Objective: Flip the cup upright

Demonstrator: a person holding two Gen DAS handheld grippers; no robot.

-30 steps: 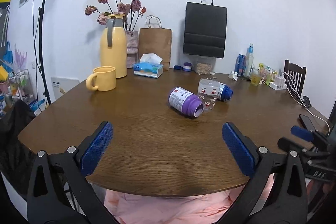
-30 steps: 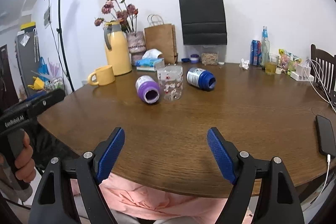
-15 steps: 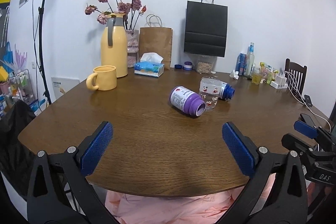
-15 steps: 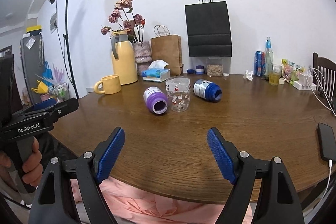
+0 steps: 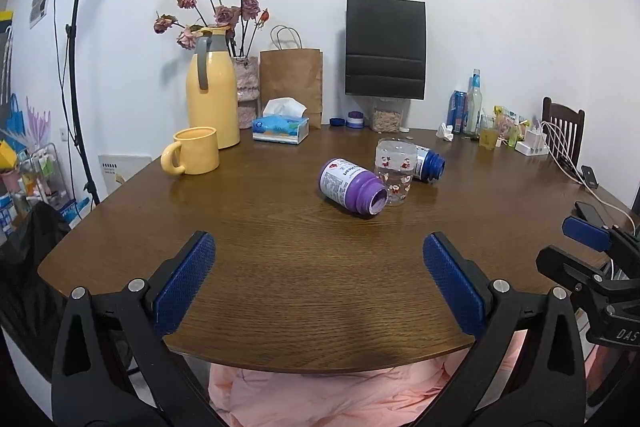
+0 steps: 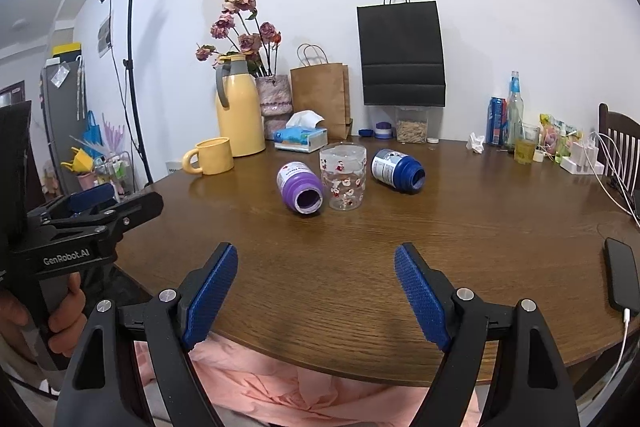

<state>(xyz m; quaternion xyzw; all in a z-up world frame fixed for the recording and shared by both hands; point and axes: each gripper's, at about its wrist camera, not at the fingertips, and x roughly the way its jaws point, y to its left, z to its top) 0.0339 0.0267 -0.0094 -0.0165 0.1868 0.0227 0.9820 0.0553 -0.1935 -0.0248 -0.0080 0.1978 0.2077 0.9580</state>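
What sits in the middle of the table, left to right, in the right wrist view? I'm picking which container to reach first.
Purple bottle lying on its side → clear patterned cup → blue bottle lying on its side.

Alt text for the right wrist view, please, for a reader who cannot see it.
An open right hand-held gripper points across a brown table at a clear patterned cup standing between a purple bottle and a blue bottle, both lying on their sides. The left hand-held gripper is at the left edge, empty.
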